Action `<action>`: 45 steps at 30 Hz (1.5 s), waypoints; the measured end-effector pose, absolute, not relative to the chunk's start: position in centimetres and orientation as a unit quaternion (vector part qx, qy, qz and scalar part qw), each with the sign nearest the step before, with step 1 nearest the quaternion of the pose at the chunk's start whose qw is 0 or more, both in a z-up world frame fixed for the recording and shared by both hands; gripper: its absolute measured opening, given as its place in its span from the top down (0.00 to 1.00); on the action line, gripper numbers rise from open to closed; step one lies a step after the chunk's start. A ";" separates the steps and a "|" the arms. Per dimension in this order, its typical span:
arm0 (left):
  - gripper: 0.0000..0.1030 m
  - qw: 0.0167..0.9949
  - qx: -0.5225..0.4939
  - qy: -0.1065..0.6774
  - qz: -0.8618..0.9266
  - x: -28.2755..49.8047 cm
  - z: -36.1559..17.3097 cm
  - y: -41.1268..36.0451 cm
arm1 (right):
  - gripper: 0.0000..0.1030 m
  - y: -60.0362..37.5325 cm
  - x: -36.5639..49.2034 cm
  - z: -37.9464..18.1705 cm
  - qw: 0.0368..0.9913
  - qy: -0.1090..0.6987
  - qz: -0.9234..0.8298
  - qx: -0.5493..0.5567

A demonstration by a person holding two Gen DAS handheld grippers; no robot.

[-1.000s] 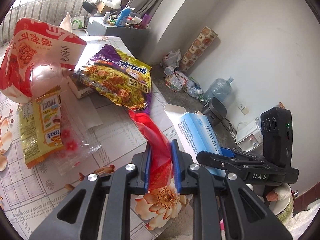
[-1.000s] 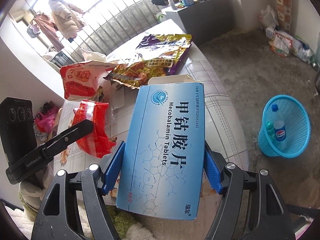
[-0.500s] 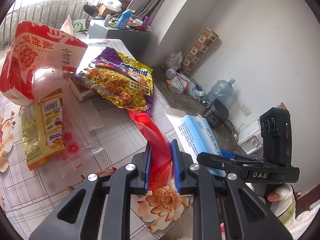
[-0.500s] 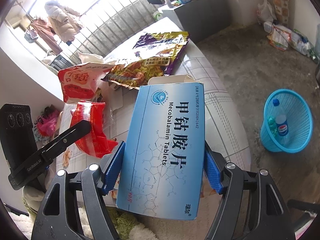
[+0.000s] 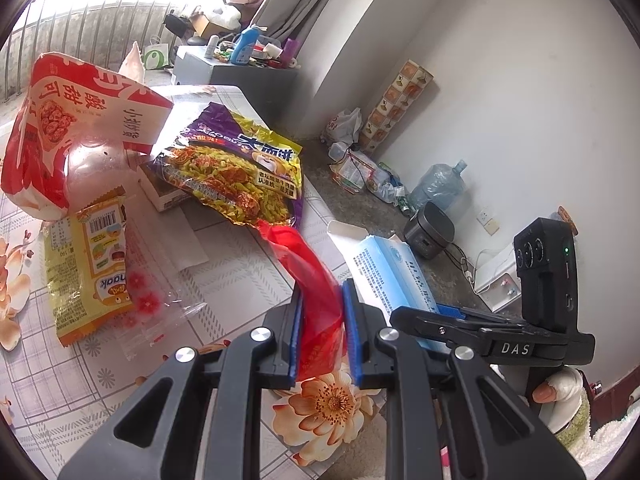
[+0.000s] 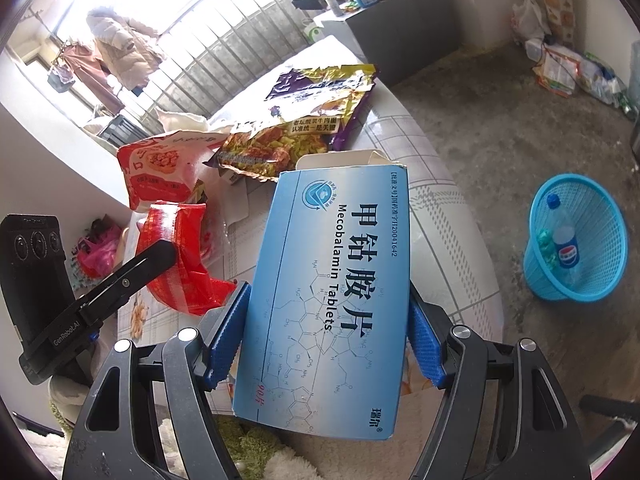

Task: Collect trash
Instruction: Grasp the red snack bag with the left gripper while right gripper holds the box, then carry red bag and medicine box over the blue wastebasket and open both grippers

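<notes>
Vs 1 s back: no shift in either claw's hold, both grips same; surroundings drift slightly in both views.

Left gripper (image 5: 322, 332) clamped on red wrapper (image 5: 316, 288), no legible text; wrapper sits between blue pads, tail up toward table (image 5: 224, 248).

Right gripper (image 6: 326, 338) clamped across blue box (image 6: 332, 280), pads on both long sides. Print: "Mecobalamin Tablets", "90片", flap open.

On table: 1 purple noodle bag (image 5: 236, 172), 1 red-white snack bag (image 5: 76, 120), 1 yellow pack (image 5: 86, 264) w/ "nack".

Floor: 1 blue basket (image 6: 576, 240), 1 Pepsi bottle (image 6: 564, 240) inside.
</notes>
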State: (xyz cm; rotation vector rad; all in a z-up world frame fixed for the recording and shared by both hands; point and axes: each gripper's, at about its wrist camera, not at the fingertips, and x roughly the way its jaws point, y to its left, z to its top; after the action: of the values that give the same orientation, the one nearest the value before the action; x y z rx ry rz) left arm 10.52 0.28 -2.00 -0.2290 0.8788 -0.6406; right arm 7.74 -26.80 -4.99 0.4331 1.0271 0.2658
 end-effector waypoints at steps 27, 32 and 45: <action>0.83 0.854 -0.089 0.387 -0.337 12.5 0.5 -2.7 | 0.34 -32.0 7.1 -2.7 0.859 0.443 0.077 0.246; 0.83 0.849 -0.082 0.380 -0.359 13.6 1.5 -5.1 | 0.34 -34.3 6.6 -2.2 0.864 0.424 0.051 0.265; 0.83 0.806 -0.059 0.401 -0.431 15.9 2.4 -12.6 | 0.34 -42.2 3.1 -3.7 0.855 0.378 -0.064 0.350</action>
State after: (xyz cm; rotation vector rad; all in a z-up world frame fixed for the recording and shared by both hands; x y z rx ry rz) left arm 15.87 -12.64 2.43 -0.1253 0.8590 -0.9228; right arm 3.08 -42.20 -3.70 0.7368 0.7952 -0.1338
